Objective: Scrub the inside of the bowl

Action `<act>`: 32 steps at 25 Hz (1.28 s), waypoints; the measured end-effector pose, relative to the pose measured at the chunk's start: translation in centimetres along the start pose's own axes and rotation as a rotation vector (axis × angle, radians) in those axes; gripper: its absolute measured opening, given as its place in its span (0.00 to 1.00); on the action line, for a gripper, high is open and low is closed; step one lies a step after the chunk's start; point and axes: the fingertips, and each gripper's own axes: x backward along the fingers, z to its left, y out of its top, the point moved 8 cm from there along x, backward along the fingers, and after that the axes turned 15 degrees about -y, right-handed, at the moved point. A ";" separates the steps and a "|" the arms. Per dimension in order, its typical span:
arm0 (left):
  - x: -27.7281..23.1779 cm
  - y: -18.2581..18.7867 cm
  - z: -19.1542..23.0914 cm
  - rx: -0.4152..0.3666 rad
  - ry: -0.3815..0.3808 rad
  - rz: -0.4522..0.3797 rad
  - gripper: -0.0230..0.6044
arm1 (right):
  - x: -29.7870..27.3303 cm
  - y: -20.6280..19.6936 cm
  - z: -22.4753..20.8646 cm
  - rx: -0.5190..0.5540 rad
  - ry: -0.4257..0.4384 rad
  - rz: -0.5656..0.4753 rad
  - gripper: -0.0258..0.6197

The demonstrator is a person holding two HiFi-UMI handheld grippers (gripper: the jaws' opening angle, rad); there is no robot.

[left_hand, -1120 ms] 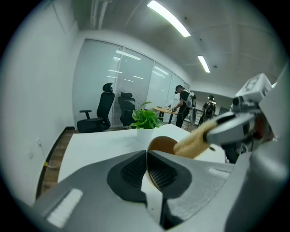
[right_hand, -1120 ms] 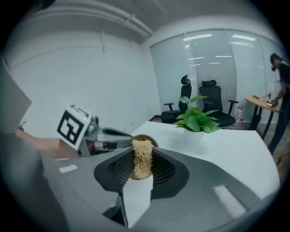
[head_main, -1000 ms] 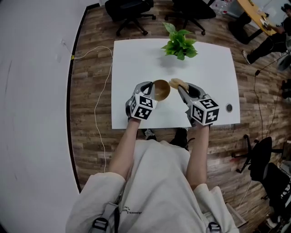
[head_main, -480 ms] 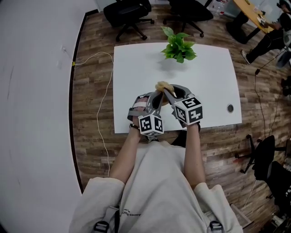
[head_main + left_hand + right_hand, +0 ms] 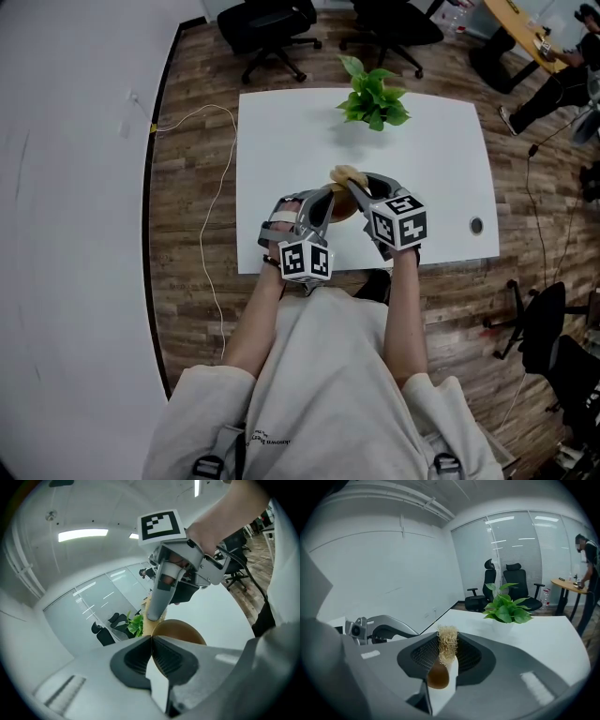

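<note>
- Centre of the head view, over the white worktop (image 5: 281,141): a brown bowl (image 5: 185,631) appears lifted and tilted, with the left tongs (image 5: 152,640) pinched shut on its near rim.
- The right tongs (image 5: 446,644) are clamped on a small brush (image 5: 443,660), its pale bristle tuft poking past the tips, just beside the bowl's far edge.
- The bowl looks light, stiff and smooth. A single rim pinch could let it twist, so scrubbing likely calls for gentle pressure toward the gripped side.
</note>
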 end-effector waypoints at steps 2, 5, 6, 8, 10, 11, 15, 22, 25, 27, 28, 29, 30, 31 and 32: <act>0.4 -0.3 0.5 0.057 0.010 -0.025 0.06 | 0.0 -0.1 -0.4 0.001 -0.006 0.009 0.22; 0.6 -1.4 1.7 0.263 -0.007 -0.100 0.06 | 0.0 -0.2 -0.8 -0.004 0.004 0.010 0.22; 0.6 -2.0 2.2 0.359 -0.014 -0.133 0.06 | 0.0 -0.2 -0.9 -0.008 0.008 0.008 0.22; 1.0 -3.3 3.1 0.529 -0.009 -0.188 0.06 | 0.1 -0.4 -1.0 -0.008 0.010 0.013 0.22; 1.5 -4.4 3.9 0.654 0.003 -0.230 0.06 | 0.2 -0.7 -1.1 0.004 0.013 0.023 0.22; 1.7 -4.9 4.3 0.715 0.005 -0.255 0.06 | 0.3 -0.8 -1.2 0.009 0.018 0.027 0.22; 2.0 -6.3 5.8 0.969 0.019 -0.348 0.06 | 0.3 -1.4 -0.9 0.029 0.031 0.037 0.22; 1.5 -7.8 6.7 1.272 0.069 -0.416 0.06 | 0.3 -0.7 0.0 0.063 0.013 0.017 0.22; 1.3 -8.3 6.7 1.371 0.097 -0.452 0.06 | 0.2 -0.8 0.6 0.085 0.014 0.028 0.22; 1.1 -8.5 6.8 1.428 0.111 -0.476 0.05 | 0.1 -0.8 1.0 0.101 0.012 0.038 0.22; 1.1 -8.6 6.8 1.455 0.121 -0.490 0.05 | 0.0 -0.7 1.3 0.106 0.013 0.041 0.22; 1.1 -8.8 6.8 1.481 0.132 -0.503 0.06 | -0.1 -0.7 1.6 0.110 0.012 0.041 0.22; 1.1 -8.9 6.7 1.505 0.140 -0.515 0.06 | -0.2 -0.8 1.8 0.114 0.008 0.040 0.22; 1.0 -9.0 6.5 1.529 0.146 -0.527 0.06 | -0.3 -0.8 2.1 0.117 0.004 0.038 0.22; 0.9 -9.2 6.3 1.553 0.149 -0.537 0.06 | -0.3 -0.9 2.3 0.118 0.003 0.038 0.22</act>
